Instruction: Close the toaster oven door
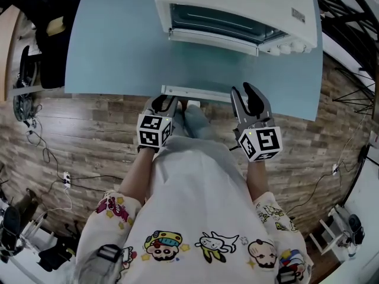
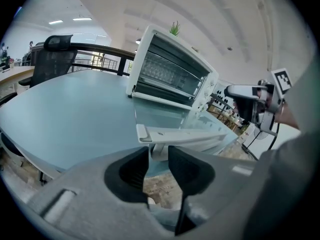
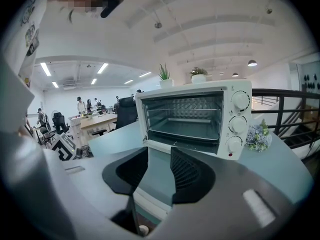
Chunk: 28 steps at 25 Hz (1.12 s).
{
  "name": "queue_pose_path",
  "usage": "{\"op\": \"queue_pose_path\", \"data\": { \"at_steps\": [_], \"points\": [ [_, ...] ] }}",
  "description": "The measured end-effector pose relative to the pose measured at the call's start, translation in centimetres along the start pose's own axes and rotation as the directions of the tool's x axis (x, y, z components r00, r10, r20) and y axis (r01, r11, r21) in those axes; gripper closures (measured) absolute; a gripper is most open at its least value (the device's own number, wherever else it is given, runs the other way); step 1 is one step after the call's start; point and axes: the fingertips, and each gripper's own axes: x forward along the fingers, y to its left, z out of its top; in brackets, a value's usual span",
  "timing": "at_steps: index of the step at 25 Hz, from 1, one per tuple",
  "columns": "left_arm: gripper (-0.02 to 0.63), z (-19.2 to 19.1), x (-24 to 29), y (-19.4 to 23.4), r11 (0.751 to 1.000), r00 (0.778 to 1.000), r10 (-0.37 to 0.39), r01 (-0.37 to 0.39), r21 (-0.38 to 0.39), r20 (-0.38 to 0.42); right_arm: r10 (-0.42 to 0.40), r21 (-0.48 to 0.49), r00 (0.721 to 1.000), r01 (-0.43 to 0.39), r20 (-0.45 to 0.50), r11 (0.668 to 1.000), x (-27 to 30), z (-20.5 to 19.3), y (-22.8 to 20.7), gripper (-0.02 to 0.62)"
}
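A white toaster oven point(image 1: 237, 10) stands at the far side of the blue table point(image 1: 118, 40). Its glass door point(image 1: 207, 64) hangs open, lying flat toward me, with the white handle bar point(image 1: 195, 93) at the table's near edge. My left gripper point(image 1: 166, 104) sits just below the handle's left part. In the left gripper view its jaws point(image 2: 158, 156) stand apart, with the handle point(image 2: 180, 134) and its post right at their tips. My right gripper point(image 1: 249, 102) hovers open by the handle's right end, nothing between its fingers point(image 3: 159, 159), facing the oven point(image 3: 200, 116).
A black office chair point(image 1: 47, 34) stands left of the table. A small bunch of flowers point(image 3: 259, 136) lies right of the oven, and a dark railing point(image 3: 290, 109) runs behind it. Cables point(image 1: 41, 147) trail over the wood floor. People sit at desks point(image 3: 85, 106) far back.
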Motion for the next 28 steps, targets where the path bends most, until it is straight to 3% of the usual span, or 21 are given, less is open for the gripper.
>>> {"op": "queue_pose_path", "data": {
  "at_steps": [11,19,28],
  "points": [
    [0.505,0.3,0.5,0.4,1.000,1.000,0.019,-0.018,-0.026,0.024,-0.013,0.008,1.000,0.013,-0.008,1.000,-0.3,-0.5,-0.6,0.462],
    [0.520,0.8,0.0,0.1,0.999,1.000,0.023,-0.024,0.021,0.019,-0.008,0.011,1.000,0.008,0.002,1.000,-0.3,-0.3,-0.6,0.463],
    [0.526,1.9,-0.9,-0.2,1.000,0.999,0.025,-0.025,0.010,0.040,-0.012,0.012,0.999,0.012,0.030,1.000,-1.0,0.7,-0.7,0.465]
  ]
}}
